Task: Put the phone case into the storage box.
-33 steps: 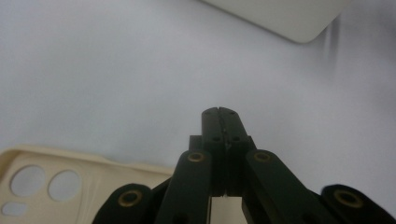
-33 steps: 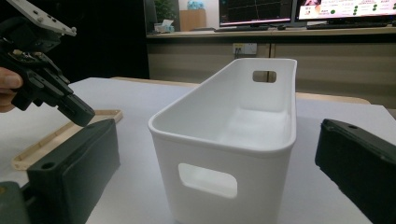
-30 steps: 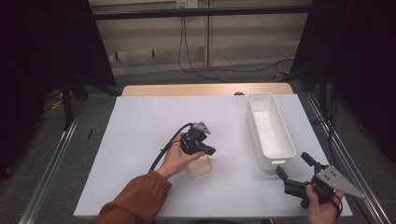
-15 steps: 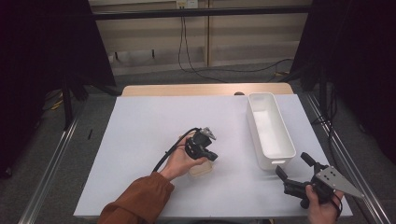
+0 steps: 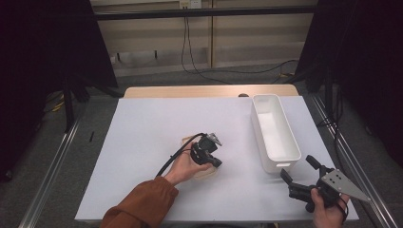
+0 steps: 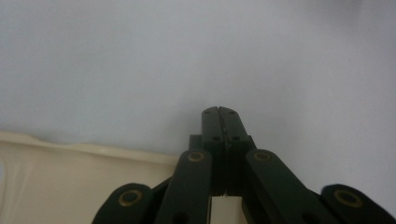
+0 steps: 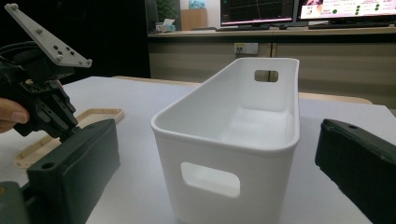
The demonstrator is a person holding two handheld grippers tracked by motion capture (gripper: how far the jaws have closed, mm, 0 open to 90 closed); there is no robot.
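Looking down on a white table [image 5: 142,142], a person's left forearm in an orange sleeve [image 5: 142,209] comes in from the bottom edge. That hand holds the left gripper [image 5: 212,161] low over a flat cream-coloured lid [image 5: 187,140] lying near the middle of the table. In the left gripper view its two black jaws are pressed together with nothing between them, their tips over bare white table, just past the lid's rim [image 6: 93,149]. Further right, a long white bin [image 5: 275,133] stands empty. At the bottom right corner, the right gripper [image 5: 297,168] rests near the bin's short end, its jaws spread wide apart and holding nothing.
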